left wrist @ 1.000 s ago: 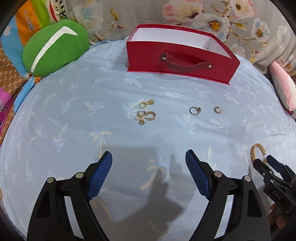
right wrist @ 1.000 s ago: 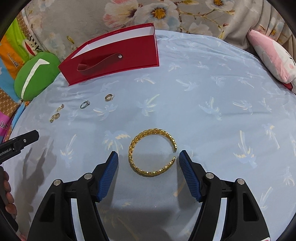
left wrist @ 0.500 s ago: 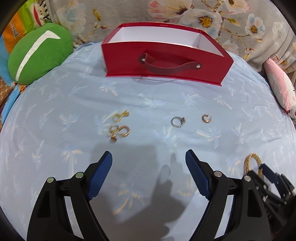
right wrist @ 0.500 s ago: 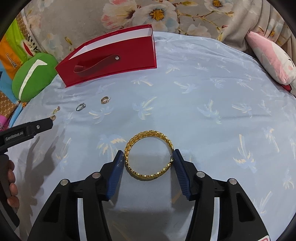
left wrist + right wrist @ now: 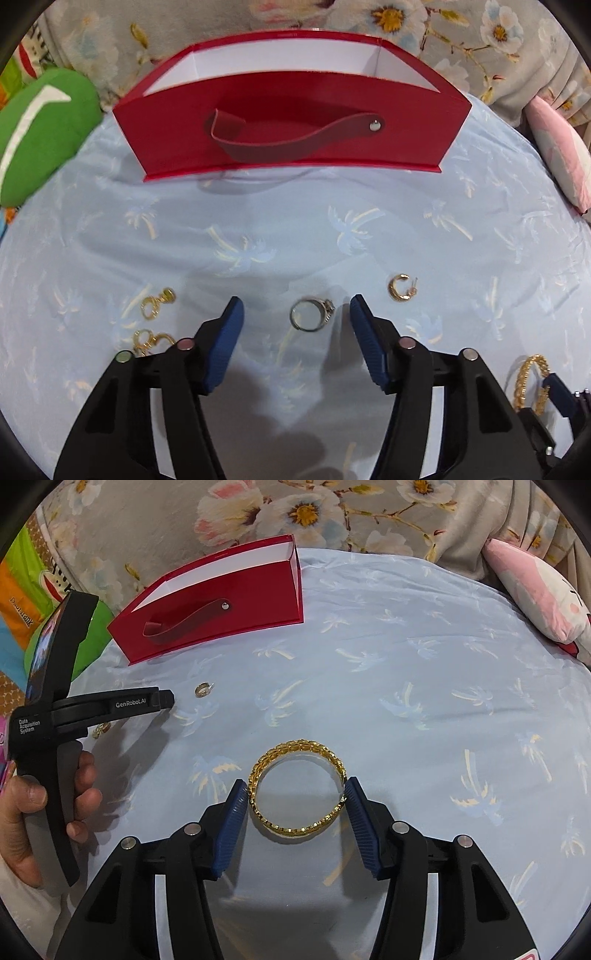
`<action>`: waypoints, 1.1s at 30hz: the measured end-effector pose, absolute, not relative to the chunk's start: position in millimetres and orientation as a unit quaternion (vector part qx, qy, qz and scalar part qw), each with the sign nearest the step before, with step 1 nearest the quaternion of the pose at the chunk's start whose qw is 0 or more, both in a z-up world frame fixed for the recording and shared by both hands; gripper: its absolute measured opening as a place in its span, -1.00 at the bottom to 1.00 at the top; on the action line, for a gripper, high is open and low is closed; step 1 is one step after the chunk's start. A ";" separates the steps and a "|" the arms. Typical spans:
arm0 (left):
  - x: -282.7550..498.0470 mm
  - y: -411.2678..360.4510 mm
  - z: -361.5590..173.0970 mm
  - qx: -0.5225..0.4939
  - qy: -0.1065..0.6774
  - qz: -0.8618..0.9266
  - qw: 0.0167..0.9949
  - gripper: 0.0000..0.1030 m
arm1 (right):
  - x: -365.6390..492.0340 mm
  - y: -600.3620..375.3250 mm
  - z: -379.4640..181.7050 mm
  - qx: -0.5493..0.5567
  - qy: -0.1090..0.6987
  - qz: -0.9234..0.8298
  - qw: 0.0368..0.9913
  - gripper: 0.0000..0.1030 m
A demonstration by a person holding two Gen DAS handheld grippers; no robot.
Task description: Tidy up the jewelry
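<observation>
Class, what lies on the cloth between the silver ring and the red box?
Nothing: only bare palm-print cloth separates the silver ring from the red box, shown in the left wrist view.

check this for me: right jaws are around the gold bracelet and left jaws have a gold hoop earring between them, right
Not quite. The left wrist view shows a silver ring between the closing left jaws, untouched; the gold hoop earring lies outside them. The gold bracelet part is right.

Bare sheet [image 5: 424, 709] right of bangle [image 5: 299, 786]; red box [image 5: 221, 605] far-left
</observation>
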State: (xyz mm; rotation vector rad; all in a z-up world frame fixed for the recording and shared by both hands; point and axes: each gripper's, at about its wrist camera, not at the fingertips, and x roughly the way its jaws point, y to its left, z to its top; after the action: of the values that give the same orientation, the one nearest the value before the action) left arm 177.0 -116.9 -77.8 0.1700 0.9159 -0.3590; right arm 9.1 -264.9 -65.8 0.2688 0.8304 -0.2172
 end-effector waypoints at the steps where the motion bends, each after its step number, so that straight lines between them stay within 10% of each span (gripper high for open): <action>1: 176.9 -116.9 -77.8 0.083 0.437 -0.173 0.879 -0.03 | 8.9 -265.7 -65.5 0.132 0.401 -0.104 0.901 0.02; 5: 174.0 -111.8 -76.1 0.073 0.431 -0.184 0.880 -0.53 | 9.1 -267.4 -65.0 0.137 0.399 -0.104 0.901 0.02; 33: 132.3 -29.5 45.4 -0.009 0.347 -0.199 0.916 -0.55 | 25.0 -238.8 34.0 0.108 0.296 -0.046 0.948 0.03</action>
State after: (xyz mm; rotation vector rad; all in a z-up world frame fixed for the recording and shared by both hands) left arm 132.3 -29.5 45.4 -0.0187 0.7143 -0.4097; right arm 25.0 -238.8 34.0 0.2202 0.6026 -0.0927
